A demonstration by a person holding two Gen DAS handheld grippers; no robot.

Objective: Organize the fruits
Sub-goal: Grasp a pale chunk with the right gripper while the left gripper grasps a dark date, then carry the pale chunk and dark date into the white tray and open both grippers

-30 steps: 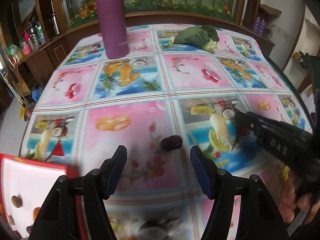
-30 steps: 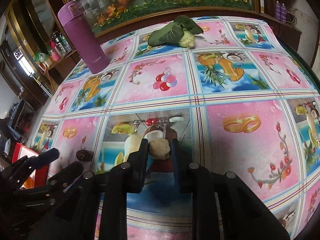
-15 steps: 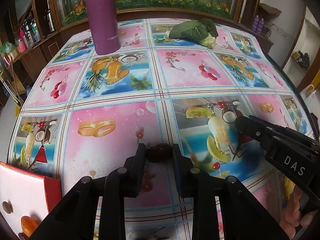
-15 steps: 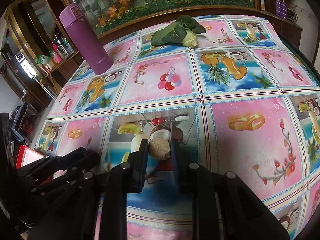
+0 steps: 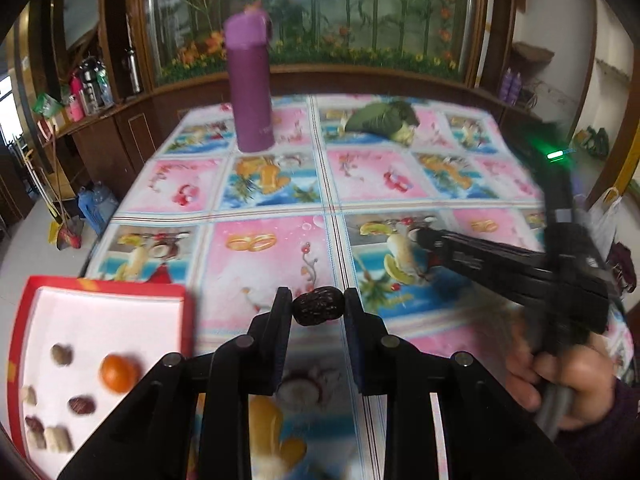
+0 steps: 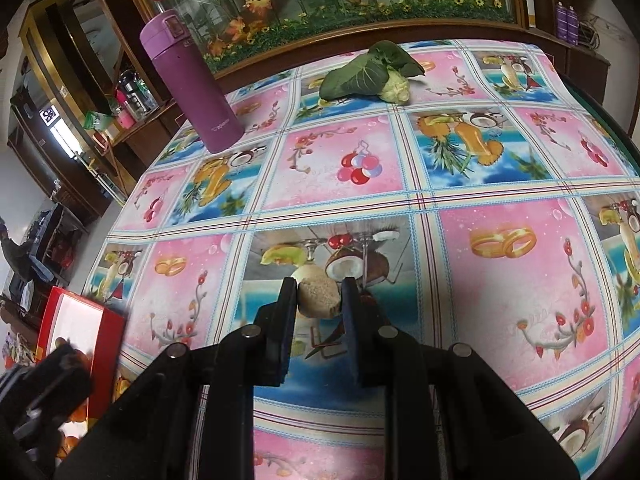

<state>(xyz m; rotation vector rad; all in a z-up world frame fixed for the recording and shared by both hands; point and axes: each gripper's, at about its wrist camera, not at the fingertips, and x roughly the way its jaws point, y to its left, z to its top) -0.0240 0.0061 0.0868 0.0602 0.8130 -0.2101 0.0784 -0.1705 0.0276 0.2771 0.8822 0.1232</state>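
Note:
My left gripper (image 5: pixel 317 307) is shut on a dark wrinkled date (image 5: pixel 318 306), held above the patterned tablecloth. At lower left lies a red tray (image 5: pixel 44 292) with a white floor, holding an orange fruit (image 5: pixel 118 373), a date (image 5: pixel 82 405) and several pale pieces. My right gripper (image 6: pixel 319 297) is shut on a round tan fruit (image 6: pixel 320 296). The right gripper (image 5: pixel 500 264) also shows at the right of the left wrist view, gripped by a hand (image 5: pixel 560 384). The red tray (image 6: pixel 80 320) sits at the left edge of the right wrist view, with the left gripper's body partly over it.
A tall purple flask (image 5: pixel 250 84) (image 6: pixel 192 88) stands at the back left of the table. A leafy green vegetable (image 5: pixel 382 118) (image 6: pixel 370 70) lies at the back centre. Wooden cabinets and a glass panel run behind the table. The tablecloth (image 6: pixel 520 240) stretches bare to the right.
My left gripper shut on the date, lifted it and swung left, bringing the red tray further into view. The right gripper keeps its hold on the tan fruit, barely moved.

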